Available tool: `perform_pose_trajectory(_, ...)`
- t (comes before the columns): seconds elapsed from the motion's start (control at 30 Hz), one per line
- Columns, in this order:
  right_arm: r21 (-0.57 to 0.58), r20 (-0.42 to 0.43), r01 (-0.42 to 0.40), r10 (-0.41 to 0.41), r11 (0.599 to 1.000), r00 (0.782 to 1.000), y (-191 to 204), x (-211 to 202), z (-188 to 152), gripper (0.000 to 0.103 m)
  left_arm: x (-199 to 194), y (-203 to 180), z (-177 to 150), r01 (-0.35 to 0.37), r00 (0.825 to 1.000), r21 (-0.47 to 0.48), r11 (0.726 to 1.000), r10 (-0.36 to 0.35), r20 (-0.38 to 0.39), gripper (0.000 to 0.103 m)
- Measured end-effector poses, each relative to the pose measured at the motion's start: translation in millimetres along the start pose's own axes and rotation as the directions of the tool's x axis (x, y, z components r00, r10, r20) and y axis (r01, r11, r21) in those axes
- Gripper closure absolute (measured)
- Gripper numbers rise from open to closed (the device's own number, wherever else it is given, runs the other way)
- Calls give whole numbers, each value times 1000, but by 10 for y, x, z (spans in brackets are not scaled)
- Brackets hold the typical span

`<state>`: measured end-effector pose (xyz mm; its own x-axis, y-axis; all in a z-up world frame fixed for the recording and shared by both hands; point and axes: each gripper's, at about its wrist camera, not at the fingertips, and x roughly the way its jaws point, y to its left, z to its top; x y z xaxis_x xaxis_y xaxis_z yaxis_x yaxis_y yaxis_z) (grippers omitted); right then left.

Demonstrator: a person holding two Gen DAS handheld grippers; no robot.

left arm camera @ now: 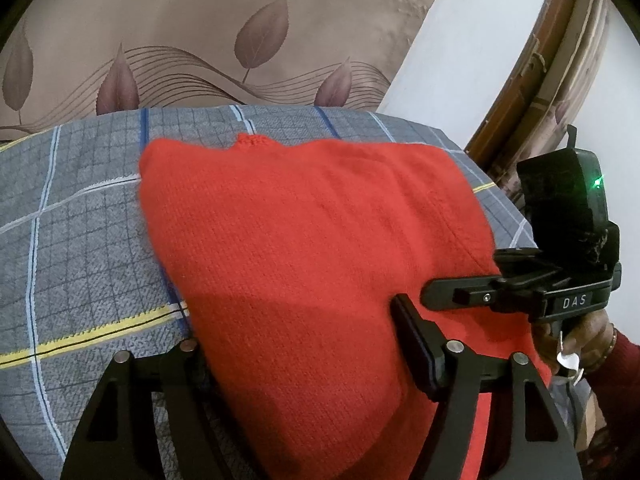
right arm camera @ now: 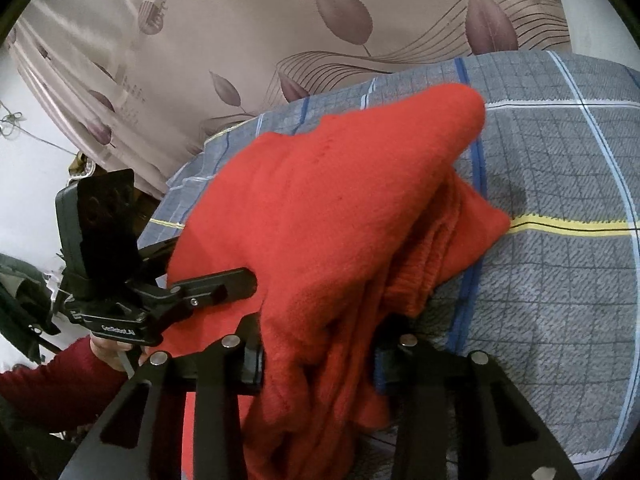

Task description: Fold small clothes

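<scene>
A red knitted garment (left arm camera: 304, 248) lies on a grey checked bed sheet (left arm camera: 80, 240). In the left wrist view its near part is draped over my left gripper (left arm camera: 304, 360), whose jaws stand wide apart with the cloth between them; the left finger is mostly hidden. In the right wrist view the garment (right arm camera: 340, 220) is bunched in folds and hangs between the fingers of my right gripper (right arm camera: 320, 364); cloth fills the gap. The right gripper (left arm camera: 440, 294) also shows at the right in the left wrist view, and the left gripper (right arm camera: 232, 284) at the left in the right wrist view.
A beige curtain with a leaf pattern (left arm camera: 240, 40) hangs behind the bed. A white wall (left arm camera: 460, 60) and a wooden frame (left arm camera: 532, 64) stand at the right. The person's hand in a dark red sleeve (right arm camera: 60, 384) holds the left gripper.
</scene>
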<state>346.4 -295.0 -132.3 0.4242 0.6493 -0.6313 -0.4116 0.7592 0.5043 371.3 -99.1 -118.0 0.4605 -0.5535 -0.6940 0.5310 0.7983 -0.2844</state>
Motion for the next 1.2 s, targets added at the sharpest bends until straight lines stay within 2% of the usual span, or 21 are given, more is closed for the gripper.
perform_pose_trajectory(0.33, 25, 8, 3, -3, 1000, 1000, 1, -1, -15, 71, -20, -79, -16, -31, 999, 31, 999, 30, 21, 44)
perform_pose_trajectory(0.8, 121, 38, -44, 40, 992, 998, -60, -71, -122, 73, -86, -149, -35, -51, 998, 46, 998, 49, 34, 50)
perform_pose_trajectory(1.0, 123, 34, -46, 42, 991, 999, -63, -69, -127, 73, -86, -148, -31, -47, 998, 48, 998, 46, 32, 50)
perform_pose_trajectory(1.2, 146, 29, -77, 73, 986, 997, -119, -57, -97, 66, -82, -72, -26, -14, 1000, 18, 1000, 14, 25, 47)
